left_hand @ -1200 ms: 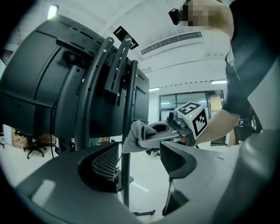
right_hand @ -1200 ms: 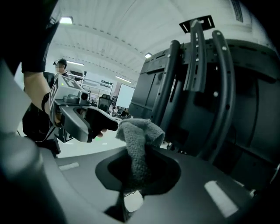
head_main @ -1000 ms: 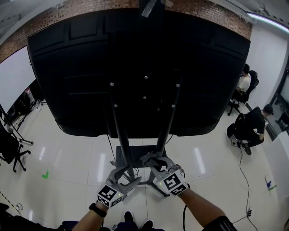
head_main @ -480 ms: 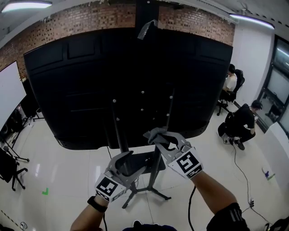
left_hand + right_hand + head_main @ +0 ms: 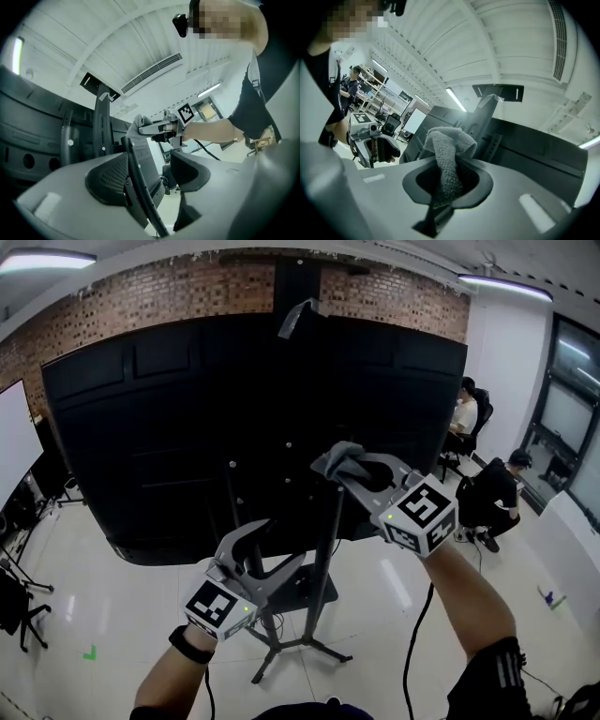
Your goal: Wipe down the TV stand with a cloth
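Seemingly mid-wipe — right gripper [image 5: 354, 471] (clamping the cloth [image 5: 331, 459]) must press onto the post [image 5: 323, 549]; left gripper [image 5: 276, 547] gapes empty.

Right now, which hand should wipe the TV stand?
Right. The right gripper is shut on the grey cloth, high beside the stand's upright pole. The left gripper sits lower, jaws apart, with no cloth.

The grey terry cloth [image 5: 446, 154] was bunched up and pinched between the right gripper's [image 5: 349, 472] jaws, with a folded wad poking out past the tips. The black TV stand [image 5: 323, 559] stood upright just ahead of that gripper — two slim posts on a splayed base — beyond the left gripper's [image 5: 267, 545] parted jaws.
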The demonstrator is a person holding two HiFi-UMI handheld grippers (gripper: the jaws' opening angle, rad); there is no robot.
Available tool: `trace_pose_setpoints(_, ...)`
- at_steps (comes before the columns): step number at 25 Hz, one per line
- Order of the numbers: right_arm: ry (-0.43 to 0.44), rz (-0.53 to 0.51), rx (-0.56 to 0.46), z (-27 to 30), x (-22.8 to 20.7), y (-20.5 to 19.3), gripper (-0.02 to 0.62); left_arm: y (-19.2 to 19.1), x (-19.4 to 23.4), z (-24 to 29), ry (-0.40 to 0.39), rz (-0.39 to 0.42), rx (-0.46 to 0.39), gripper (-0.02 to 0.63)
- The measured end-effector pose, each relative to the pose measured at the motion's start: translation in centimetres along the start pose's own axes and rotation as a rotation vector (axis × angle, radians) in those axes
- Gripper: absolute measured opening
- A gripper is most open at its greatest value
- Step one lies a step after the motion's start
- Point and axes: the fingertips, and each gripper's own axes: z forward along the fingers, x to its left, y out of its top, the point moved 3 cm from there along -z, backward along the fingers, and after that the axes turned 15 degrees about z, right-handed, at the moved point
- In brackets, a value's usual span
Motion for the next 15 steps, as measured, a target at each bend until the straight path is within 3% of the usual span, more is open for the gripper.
trace_pose_setpoints(4, 0.001, -0.009, 0.066, 1.2, -3.9, 2.4, 0.04, 1.3, 0.7, 2.4, -0.006, 0.036, 0.01, 0.304)
trace_pose_setpoints(8, 0.038, -0.001, 0.136, 2.9, -6.5, 3.5, 0.04, 3.4, 1.3, 4.9, -0.005, 0.055, -0.038, 0.304)
trace_pose_setpoints(15, 0.091, 0.002, 0.252, 6.4, -8.4, 1.6, 0.038, 3.9, 1.9, 7.6, 0.02, 0.068, -0.025, 0.304)
